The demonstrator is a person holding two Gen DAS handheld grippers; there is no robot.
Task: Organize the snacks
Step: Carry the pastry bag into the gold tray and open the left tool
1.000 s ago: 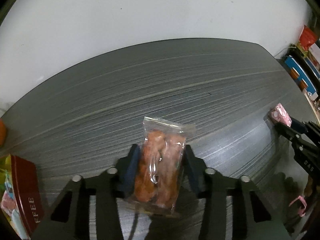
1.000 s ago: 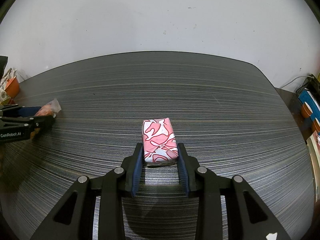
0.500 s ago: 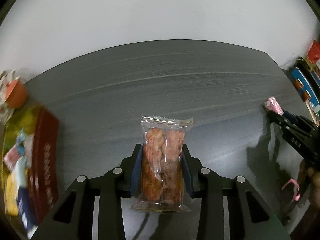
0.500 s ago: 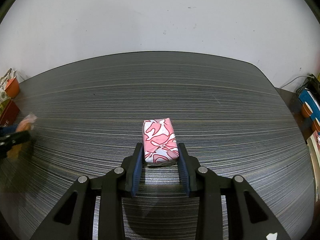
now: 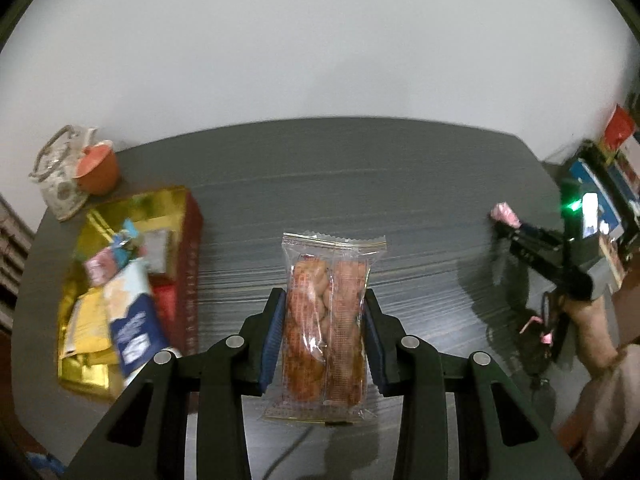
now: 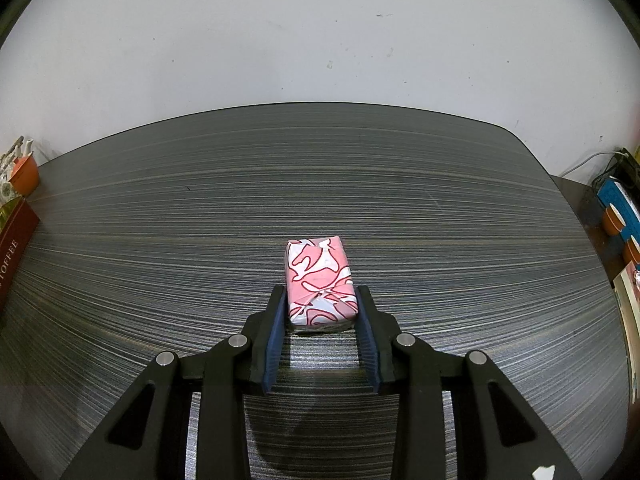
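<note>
My left gripper [image 5: 323, 304] is shut on a clear packet of orange-brown twisted biscuits [image 5: 325, 320], held up above the dark striped table [image 5: 360, 184]. To its left lies a red and gold box [image 5: 132, 280] with several snack packets inside. My right gripper [image 6: 320, 300] is shut on a pink and white wrapped block [image 6: 320, 280], whose underside rests on the table. In the left wrist view that right gripper [image 5: 505, 220] shows at the far right with the pink block [image 5: 505, 214] in it, a hand [image 5: 588, 320] behind.
A patterned teapot [image 5: 60, 176] and an orange cup [image 5: 98, 166] stand at the table's far left corner. Boxes and books [image 5: 608, 184] crowd a shelf past the right edge. The red box's side [image 6: 14, 236] shows at the left of the right wrist view.
My left gripper has risen and swung left with the biscuit packet, bringing the red and gold box, teapot and cup into view. It has left the right wrist view. The right gripper has kept still.
</note>
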